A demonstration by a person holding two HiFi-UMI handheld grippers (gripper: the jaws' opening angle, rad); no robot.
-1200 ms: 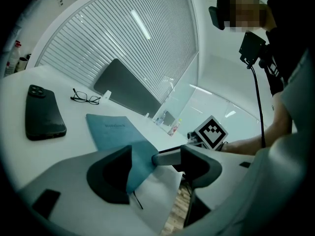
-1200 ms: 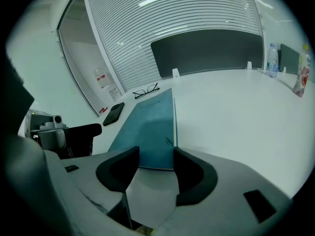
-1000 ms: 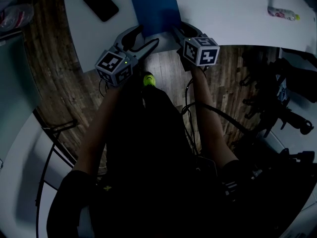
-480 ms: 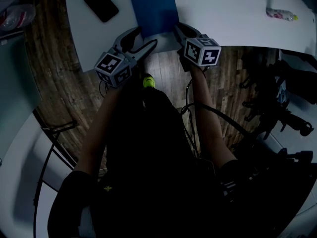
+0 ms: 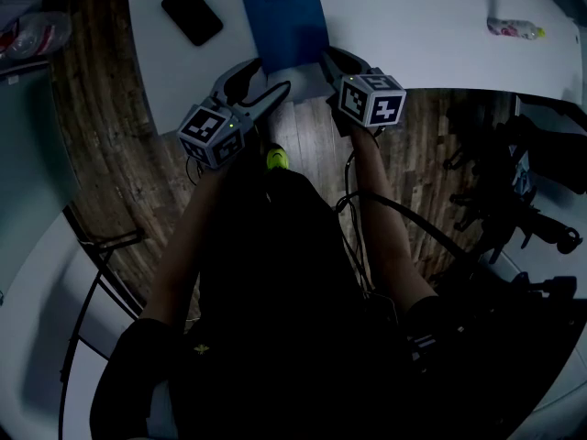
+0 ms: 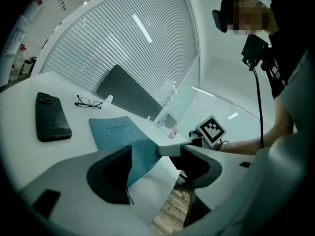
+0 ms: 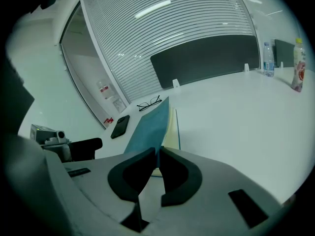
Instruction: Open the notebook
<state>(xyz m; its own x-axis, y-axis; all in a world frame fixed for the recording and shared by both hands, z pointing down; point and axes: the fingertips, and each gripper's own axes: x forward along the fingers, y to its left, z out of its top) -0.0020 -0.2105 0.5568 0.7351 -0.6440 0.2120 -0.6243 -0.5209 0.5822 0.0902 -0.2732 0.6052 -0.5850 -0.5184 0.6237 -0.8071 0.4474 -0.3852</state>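
Notebook (image 5: pixel 286 21) lies at the white tabletop's (image 5: pixel 413 35) near edge, a phone (image 5: pixel 192 14) left of it, wood floor (image 5: pixel 101 154) below. Your right gripper's (image 7: pixel 157 155) jaws, just now closing, clamp its lifted blue cover; your left gripper's (image 6: pixel 156 157) jaws stand apart beside it.

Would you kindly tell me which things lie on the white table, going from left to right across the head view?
phone → notebook → bottle with the pink label. A second bottle at the top edge overlaps it in the order, so I leave it out.
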